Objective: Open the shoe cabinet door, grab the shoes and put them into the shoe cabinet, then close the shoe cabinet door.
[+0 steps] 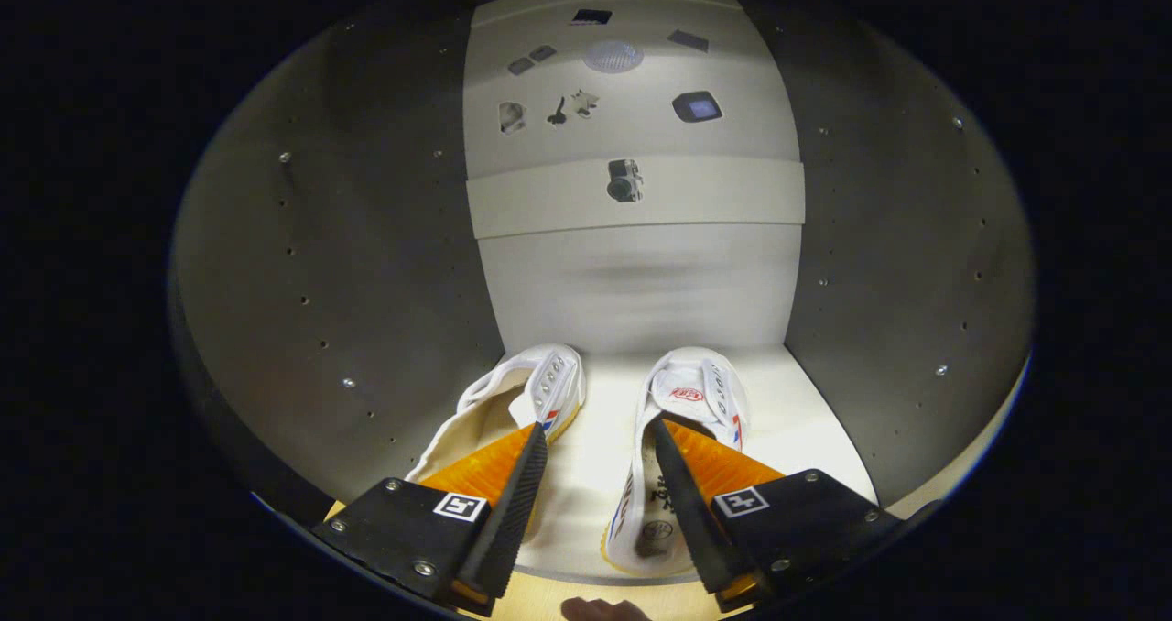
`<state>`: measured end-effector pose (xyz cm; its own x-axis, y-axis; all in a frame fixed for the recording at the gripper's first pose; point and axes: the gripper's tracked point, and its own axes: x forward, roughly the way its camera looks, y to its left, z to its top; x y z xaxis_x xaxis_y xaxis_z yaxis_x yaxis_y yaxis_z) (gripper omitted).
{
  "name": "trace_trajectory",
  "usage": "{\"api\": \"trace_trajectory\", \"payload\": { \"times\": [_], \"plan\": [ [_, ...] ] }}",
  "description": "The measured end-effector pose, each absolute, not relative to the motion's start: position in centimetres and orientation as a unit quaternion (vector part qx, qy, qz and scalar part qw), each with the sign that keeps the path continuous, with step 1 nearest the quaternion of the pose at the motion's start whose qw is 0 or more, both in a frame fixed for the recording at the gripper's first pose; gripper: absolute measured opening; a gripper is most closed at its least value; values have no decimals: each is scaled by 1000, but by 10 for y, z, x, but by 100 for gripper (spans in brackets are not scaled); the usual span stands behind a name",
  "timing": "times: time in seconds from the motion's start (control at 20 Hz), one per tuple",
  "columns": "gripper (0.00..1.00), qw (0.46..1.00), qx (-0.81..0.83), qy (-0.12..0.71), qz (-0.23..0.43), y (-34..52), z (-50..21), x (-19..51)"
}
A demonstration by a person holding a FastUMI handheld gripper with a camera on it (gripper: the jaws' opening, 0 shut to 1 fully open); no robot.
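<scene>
Two white canvas shoes lie on the pale floor of the shoe cabinet (797, 392), toes pointing inward. The left shoe (513, 401) sits partly under my left finger; the right shoe (682, 419) runs under my right finger, its heel near the cabinet's front edge. My gripper (597, 430) is open, its fingers spread wide over the two shoes with only bare cabinet floor in the gap between them. Neither finger presses on a shoe.
Grey side walls (366, 264) with small screw holes close in on both sides, and a white back panel (641, 291) stands beyond the shoes. A shelf edge (714, 195) crosses above. A fingertip (600, 610) pokes in below the fingers, at the wooden front edge.
</scene>
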<state>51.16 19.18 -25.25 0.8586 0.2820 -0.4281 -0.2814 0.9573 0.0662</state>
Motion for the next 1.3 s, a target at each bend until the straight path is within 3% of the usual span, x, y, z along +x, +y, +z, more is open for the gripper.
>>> {"api": "trace_trajectory", "payload": {
  "times": [0.45,0.85,1.3],
  "plan": [
    [93,972,-1,182,150,181,-196,362],
    [93,972,-7,167,165,153,-170,226],
    [93,959,-20,158,235,85,-162,99]
  ]
}}
